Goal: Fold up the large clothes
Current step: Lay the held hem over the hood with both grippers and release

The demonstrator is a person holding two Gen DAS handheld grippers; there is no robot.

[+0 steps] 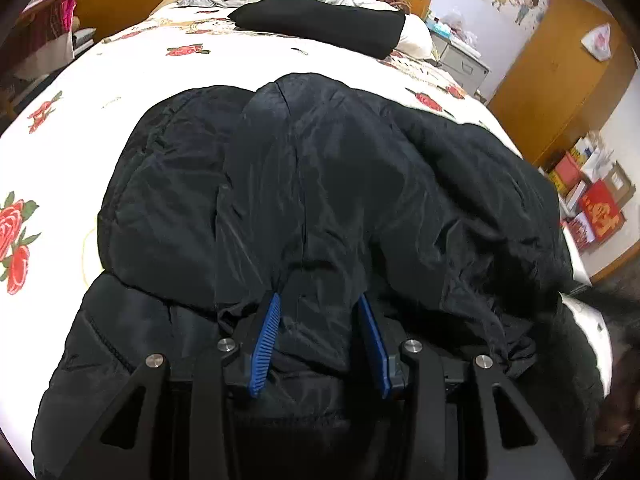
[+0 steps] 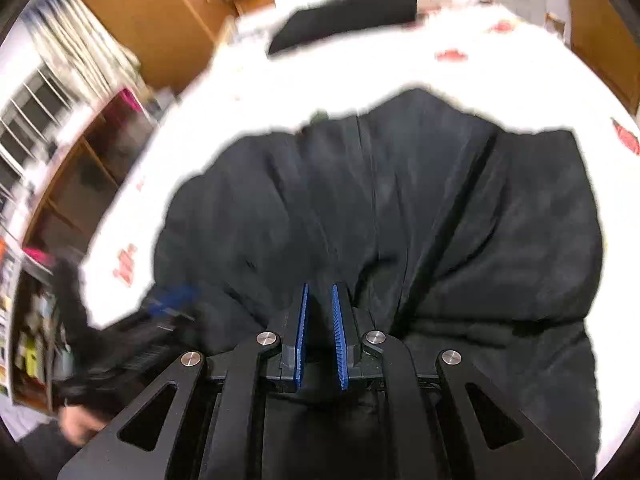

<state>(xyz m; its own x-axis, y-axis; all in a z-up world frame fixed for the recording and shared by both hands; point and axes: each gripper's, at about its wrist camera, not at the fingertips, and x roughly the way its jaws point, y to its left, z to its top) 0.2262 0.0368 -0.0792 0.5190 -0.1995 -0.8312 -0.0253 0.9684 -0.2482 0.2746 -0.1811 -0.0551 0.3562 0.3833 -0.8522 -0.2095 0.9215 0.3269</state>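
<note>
Black jacket (image 1: 320,208) bunches between both tongs on the floral bedspread (image 1: 120,80).

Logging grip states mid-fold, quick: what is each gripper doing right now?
Left gripper: jaws apart, a fold of the black padded nylon jacket between them.
Right gripper: nearly closed; grip cannot be told.

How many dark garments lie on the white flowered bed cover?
2: a puffy black padded jacket near the grippers, and a flat folded black cloth farther away beside the pillows. Others may be hidden.
</note>
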